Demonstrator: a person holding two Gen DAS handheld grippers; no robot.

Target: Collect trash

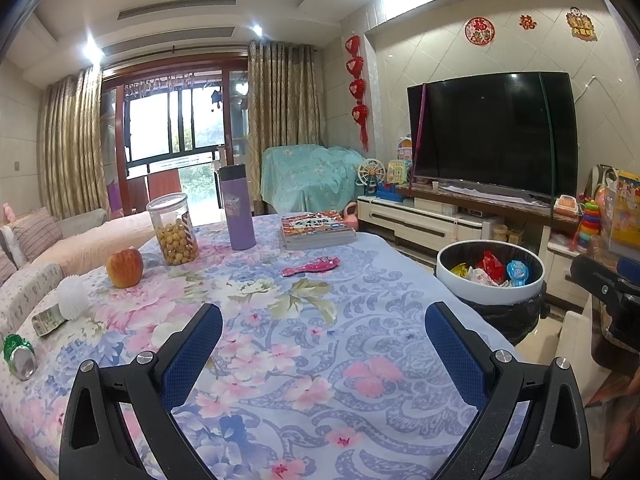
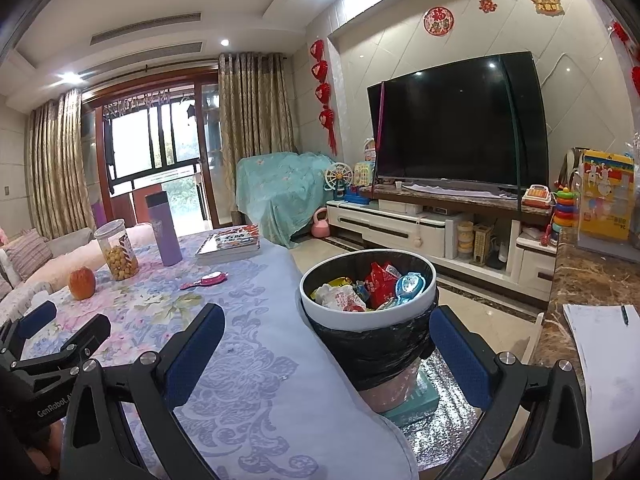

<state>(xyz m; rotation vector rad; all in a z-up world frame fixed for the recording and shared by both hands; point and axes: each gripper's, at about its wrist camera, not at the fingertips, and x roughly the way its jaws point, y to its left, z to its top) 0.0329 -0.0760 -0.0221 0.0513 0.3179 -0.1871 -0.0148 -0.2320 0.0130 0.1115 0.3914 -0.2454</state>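
Left wrist: crushed can [image 1: 19,356] lying sideways, both grippers spread wide, empty.

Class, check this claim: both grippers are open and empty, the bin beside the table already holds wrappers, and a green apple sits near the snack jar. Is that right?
One thing is wrong: the apple is red-orange, not green, as the left wrist view shows. The rest holds: the left gripper and right gripper are open and empty, the bin beside the table holds wrappers, and the apple sits near the jar.
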